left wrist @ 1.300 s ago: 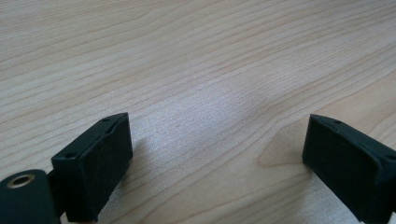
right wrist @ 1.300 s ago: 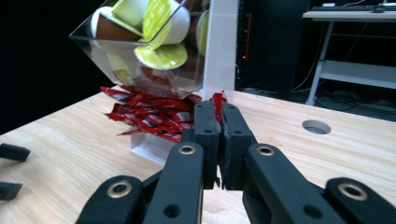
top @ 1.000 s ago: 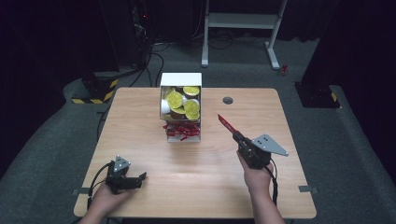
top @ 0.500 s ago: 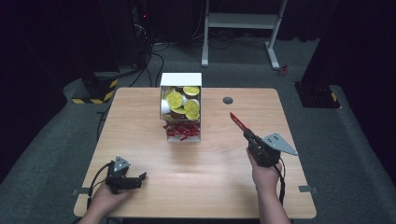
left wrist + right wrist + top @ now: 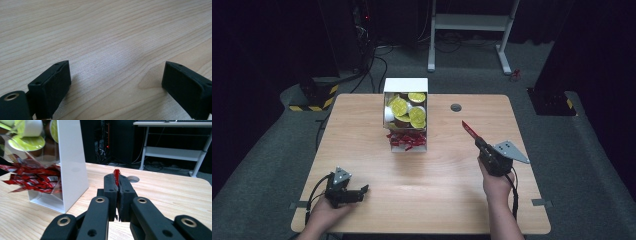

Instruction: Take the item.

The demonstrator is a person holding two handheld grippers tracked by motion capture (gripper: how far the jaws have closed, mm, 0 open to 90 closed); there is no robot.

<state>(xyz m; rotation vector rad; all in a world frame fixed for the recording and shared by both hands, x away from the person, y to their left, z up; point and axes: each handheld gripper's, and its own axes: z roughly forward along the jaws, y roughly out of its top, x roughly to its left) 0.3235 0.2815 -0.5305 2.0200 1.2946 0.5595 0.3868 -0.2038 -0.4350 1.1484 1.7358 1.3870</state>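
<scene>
High view shows the right gripper near the right edge of the table, its fingers pressed together on a red sachet. The sachet is a slim foil stick, held by its near end, with the free end sticking out past the fingertips towards the far side of the table and slightly left, roughly towards the round cable hole. Its long axis runs in line with the gripper, tilted a little upward off the table top. In the right gripper view the sachet shows as a thin red edge standing between the two black pads.

Judging by its look, the sachet is very light, thin and limp along its length, with a smooth, slippery skin; it should bend or droop if held far from the middle, and hard pinching could crease or burst it. A flat end seal, or a spot just inside it, seems the sound place to hold it, as now.

Left of the sachet, at the middle of the far half of the table, stands a white dispenser box with yellow-lidded pods above and a heap of like red sachets at its open foot.

Near the front left corner, the left gripper rests low on the table, fingers wide apart with bare wood between them.
</scene>
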